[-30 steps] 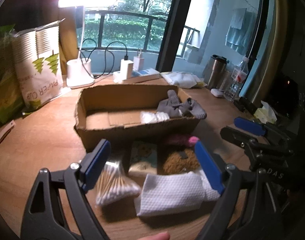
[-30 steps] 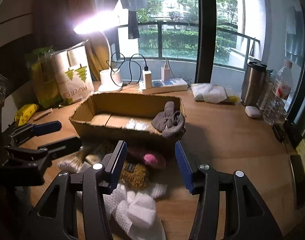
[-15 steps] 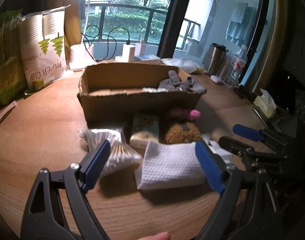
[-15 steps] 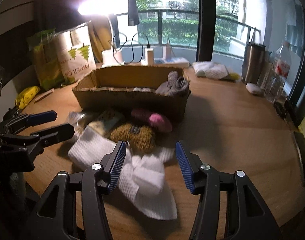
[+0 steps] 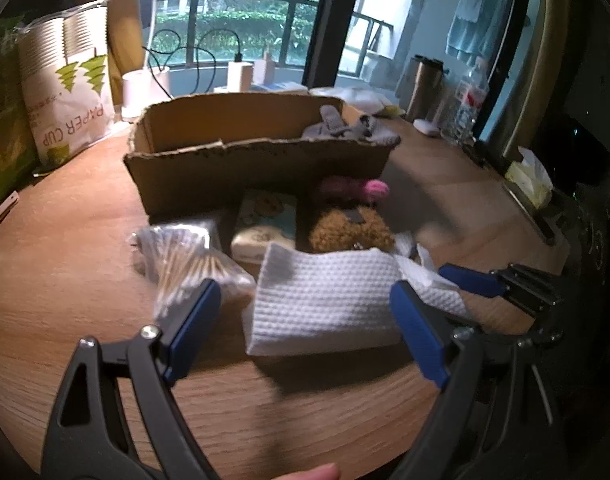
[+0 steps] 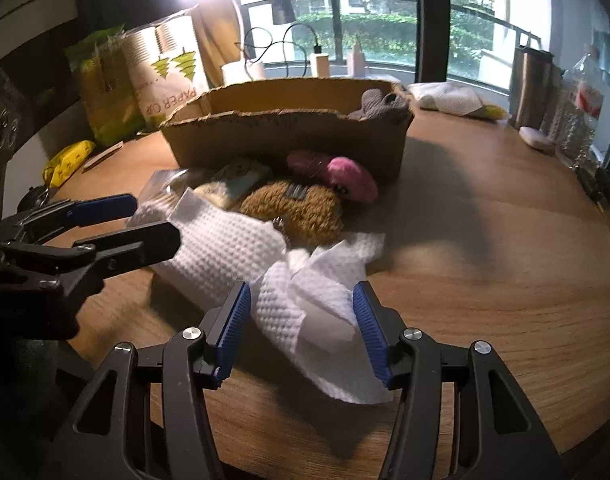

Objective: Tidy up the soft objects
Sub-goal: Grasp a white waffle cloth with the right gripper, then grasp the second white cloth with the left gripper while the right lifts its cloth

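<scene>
A cardboard box stands on the wooden table with grey socks in its right end. In front of it lie a folded white towel, a crumpled white paper towel, a brown plush, a pink plush, a tissue pack and a bag of cotton swabs. My left gripper is open, its fingers either side of the folded towel. My right gripper is open around the crumpled paper towel.
A paper-cup bag and green packets stand at the left. A lamp base, chargers, a steel flask and a water bottle line the back. A tissue box is at the right.
Both grippers have dropped lower and moved closer to the items in front of the box. The left now straddles the folded towel, the right straddles the crumpled paper towel.
</scene>
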`<action>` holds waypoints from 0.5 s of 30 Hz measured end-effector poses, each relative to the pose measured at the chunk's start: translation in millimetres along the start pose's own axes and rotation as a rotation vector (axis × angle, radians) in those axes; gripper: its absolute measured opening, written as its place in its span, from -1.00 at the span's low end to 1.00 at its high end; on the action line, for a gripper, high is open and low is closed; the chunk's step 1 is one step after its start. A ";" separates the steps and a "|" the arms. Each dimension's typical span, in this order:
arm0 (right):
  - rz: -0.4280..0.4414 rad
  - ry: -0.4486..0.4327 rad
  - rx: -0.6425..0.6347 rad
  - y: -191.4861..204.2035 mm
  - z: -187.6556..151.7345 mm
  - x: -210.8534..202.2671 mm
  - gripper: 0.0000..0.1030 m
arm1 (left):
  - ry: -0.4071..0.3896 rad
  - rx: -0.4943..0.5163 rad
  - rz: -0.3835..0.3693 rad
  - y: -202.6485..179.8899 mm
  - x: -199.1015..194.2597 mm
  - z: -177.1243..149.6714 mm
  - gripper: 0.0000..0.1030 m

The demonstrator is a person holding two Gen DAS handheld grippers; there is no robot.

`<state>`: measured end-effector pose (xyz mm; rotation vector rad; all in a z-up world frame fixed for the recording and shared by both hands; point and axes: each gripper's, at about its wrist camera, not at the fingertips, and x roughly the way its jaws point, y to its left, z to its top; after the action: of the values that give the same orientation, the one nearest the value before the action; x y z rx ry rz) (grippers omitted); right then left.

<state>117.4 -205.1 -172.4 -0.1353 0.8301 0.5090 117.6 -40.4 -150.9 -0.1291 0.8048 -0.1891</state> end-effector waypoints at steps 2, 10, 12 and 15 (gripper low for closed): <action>0.007 0.007 -0.004 -1.4 -2.6 2.6 0.02 | 0.014 0.012 0.006 -4.5 3.7 -0.4 0.70; 0.026 -0.047 -0.020 -19.1 -5.3 -11.6 -0.83 | 0.072 0.063 0.048 -23.3 22.7 -0.2 0.70; 0.020 -0.058 -0.009 -27.5 -5.5 -15.4 -0.84 | 0.085 0.075 0.060 -28.0 27.7 0.1 0.70; 0.031 -0.087 0.001 -37.3 -5.0 -24.2 -0.85 | 0.099 0.098 0.071 -35.2 33.8 0.0 0.70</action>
<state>118.5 -248.3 -161.0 -0.0987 0.7484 0.5400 136.3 -82.0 -168.1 0.0016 0.8958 -0.1686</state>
